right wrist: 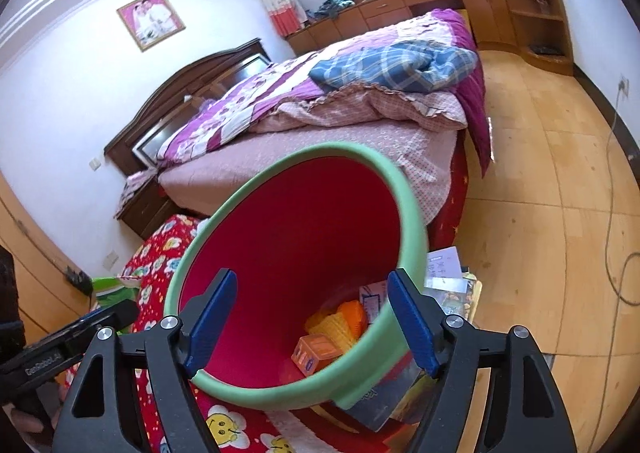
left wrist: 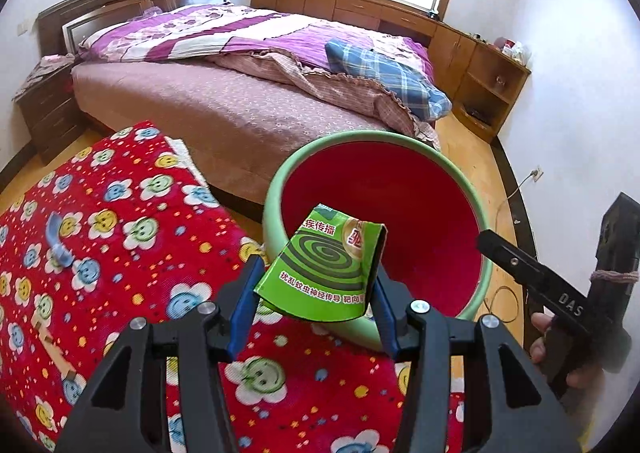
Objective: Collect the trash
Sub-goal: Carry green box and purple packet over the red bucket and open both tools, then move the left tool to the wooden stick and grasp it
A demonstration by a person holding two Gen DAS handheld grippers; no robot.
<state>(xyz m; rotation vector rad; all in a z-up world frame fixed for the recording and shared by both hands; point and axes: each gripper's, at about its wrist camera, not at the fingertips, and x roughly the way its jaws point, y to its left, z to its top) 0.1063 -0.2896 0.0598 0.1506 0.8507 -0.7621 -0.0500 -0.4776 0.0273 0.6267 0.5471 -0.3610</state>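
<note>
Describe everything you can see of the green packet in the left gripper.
The green packet is a flat cardboard piece, torn or flattened and bent, printed with a dark spiral coil, a gold-and-red badge and white Chinese text. The left gripper pinches it by its side edges between blue pads, tilted, in front of the mouth of the green bin with its red inside.

Bin (left wrist: 276,189): green outside, red inside. Mosquito-coil packet (left wrist: 324,257): green, dark spiral. Cloth (left wrist: 120,237) at 9 o'clock: red, smiley flowers.
</note>
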